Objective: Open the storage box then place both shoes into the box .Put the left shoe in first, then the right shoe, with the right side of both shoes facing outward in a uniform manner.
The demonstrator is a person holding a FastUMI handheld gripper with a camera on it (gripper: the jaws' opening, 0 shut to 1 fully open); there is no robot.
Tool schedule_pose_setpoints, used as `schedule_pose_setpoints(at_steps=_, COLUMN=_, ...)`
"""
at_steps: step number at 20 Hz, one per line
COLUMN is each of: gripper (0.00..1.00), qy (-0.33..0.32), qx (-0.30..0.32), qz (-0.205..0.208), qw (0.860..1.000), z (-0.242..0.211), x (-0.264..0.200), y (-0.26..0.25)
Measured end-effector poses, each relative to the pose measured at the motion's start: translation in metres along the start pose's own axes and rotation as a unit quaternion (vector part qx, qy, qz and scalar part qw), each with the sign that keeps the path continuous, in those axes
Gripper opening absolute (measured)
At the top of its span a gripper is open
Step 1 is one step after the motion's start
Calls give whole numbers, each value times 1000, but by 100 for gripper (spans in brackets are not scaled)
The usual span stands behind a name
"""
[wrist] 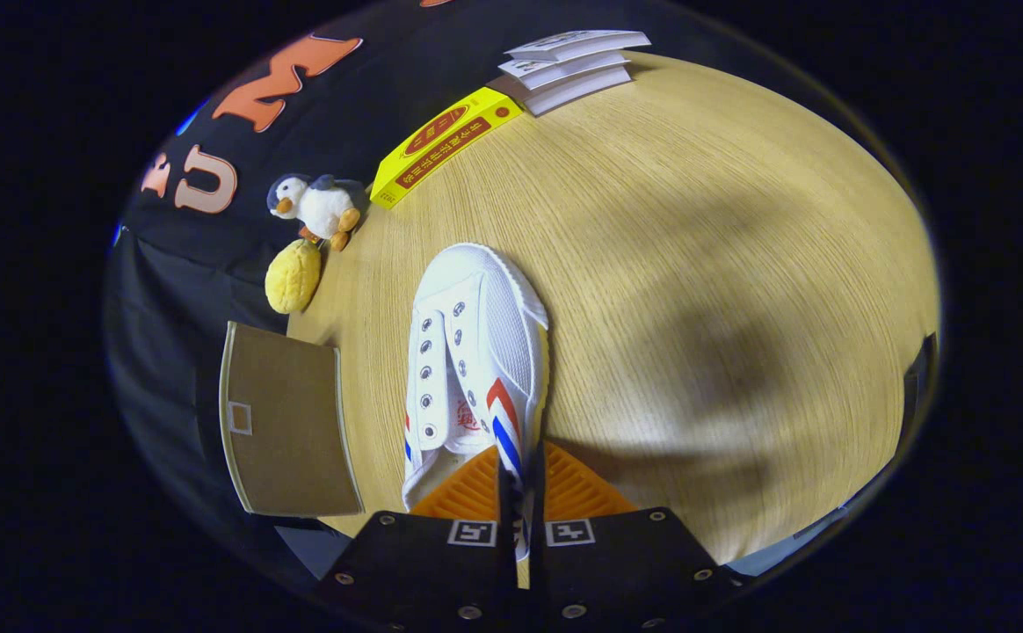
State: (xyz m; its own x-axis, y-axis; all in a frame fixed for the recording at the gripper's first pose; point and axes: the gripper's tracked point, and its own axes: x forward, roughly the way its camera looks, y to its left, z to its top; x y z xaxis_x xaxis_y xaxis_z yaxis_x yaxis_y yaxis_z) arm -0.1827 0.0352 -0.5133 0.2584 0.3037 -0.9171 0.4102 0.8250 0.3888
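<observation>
White canvas shoe (475,352) with red and blue stripes lay on the wooden tabletop (696,264), its heel side wall pinched between the closed fingers (520,479). Brown box lid (287,418) beside it; plush penguin (318,207) beyond.

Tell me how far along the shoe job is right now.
Done: nothing that the frame confirms; the brown box panel sits left of the shoe, and whether it is open can't be told. In hand: the tool is shut on the side wall of one white sneaker with red and blue stripes, over the wooden table. Left: boxing this shoe, then the other.
</observation>
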Motion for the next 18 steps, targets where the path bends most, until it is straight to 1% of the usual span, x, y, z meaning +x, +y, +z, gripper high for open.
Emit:
schedule_pose_setpoints(at_steps=2, gripper=6, qy=-9, qx=1, qz=12, qw=1000, z=3, x=-7, y=7)
schedule_pose_setpoints(at_steps=4, gripper=5, qy=-23, qx=-4, qz=34, qw=999, z=11, x=-15, y=30)
schedule_pose_setpoints(at_steps=7, gripper=5, qy=-38, qx=-13, qz=55, qw=998, z=26, x=-31, y=59)
schedule_pose_setpoints(at_steps=9, gripper=5, qy=-47, qx=-31, qz=67, qw=996, z=34, x=-47, y=83)
schedule_pose_setpoints(at_steps=13, gripper=5, qy=-36, qx=-59, qz=87, qw=994, z=31, x=-67, y=137)
schedule_pose_setpoints(at_steps=18, gripper=5, qy=-15, qx=-101, qz=114, qw=988, z=13, x=-81, y=211)
